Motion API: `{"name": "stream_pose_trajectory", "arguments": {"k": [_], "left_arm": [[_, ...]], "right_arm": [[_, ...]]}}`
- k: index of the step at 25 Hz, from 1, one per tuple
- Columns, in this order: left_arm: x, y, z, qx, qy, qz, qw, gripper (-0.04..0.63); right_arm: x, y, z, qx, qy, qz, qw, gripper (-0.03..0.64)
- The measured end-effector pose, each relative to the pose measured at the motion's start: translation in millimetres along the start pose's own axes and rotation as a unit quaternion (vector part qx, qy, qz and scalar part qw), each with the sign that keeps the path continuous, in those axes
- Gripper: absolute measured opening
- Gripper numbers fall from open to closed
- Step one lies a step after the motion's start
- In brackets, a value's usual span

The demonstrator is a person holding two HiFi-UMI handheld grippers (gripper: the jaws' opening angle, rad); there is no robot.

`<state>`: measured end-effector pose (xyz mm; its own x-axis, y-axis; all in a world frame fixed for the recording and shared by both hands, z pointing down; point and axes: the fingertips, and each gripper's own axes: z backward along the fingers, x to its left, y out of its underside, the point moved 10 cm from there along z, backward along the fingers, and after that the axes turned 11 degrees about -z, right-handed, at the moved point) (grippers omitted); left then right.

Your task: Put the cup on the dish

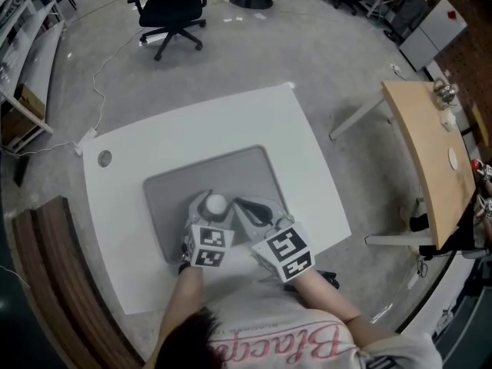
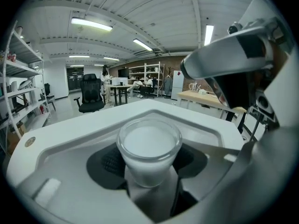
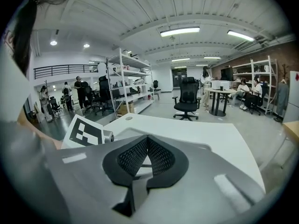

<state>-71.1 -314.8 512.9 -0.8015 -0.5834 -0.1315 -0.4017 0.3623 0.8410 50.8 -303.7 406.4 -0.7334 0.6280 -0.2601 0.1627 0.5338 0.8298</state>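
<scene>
A clear glass cup [image 2: 148,143] with a white inside sits between the dark pads of my left gripper [image 2: 148,164], which is shut on its sides. From the head view the cup [image 1: 216,202] is held just above the grey mat [image 1: 246,167], near its front edge. My right gripper [image 3: 147,155] is shut with its pads pressed together and nothing between them. It hovers right beside the cup [image 1: 244,206]. No dish shows in any view.
The mat lies on a white table [image 1: 154,141] with a round cable hole [image 1: 104,158] at its left. A wooden desk [image 1: 427,152] stands to the right and an office chair [image 1: 171,10] beyond the table. The left gripper's marker cube [image 3: 86,133] is close to the right gripper.
</scene>
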Motion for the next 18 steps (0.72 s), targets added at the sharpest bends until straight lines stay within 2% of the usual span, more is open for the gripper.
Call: {"name": "stream_pose_trajectory", "arguments": {"k": [5,12,18], "left_arm": [[2,3,-6,-0.017,0.001,-0.017,0.9997,0.255],[3,4,-11,0.011,0.016,-0.025,0.9995,0.258],[9,1,0,0.024,0.016,-0.018,0.9994,0.298]], "right_arm": [[0,4,1,0.003,0.004,-0.018,1.0,0.002],[5,6,7,0.002,0.012,-0.03,0.999,0.002],[11,2,13,-0.005,0.001,-0.016,1.0,0.002]]}}
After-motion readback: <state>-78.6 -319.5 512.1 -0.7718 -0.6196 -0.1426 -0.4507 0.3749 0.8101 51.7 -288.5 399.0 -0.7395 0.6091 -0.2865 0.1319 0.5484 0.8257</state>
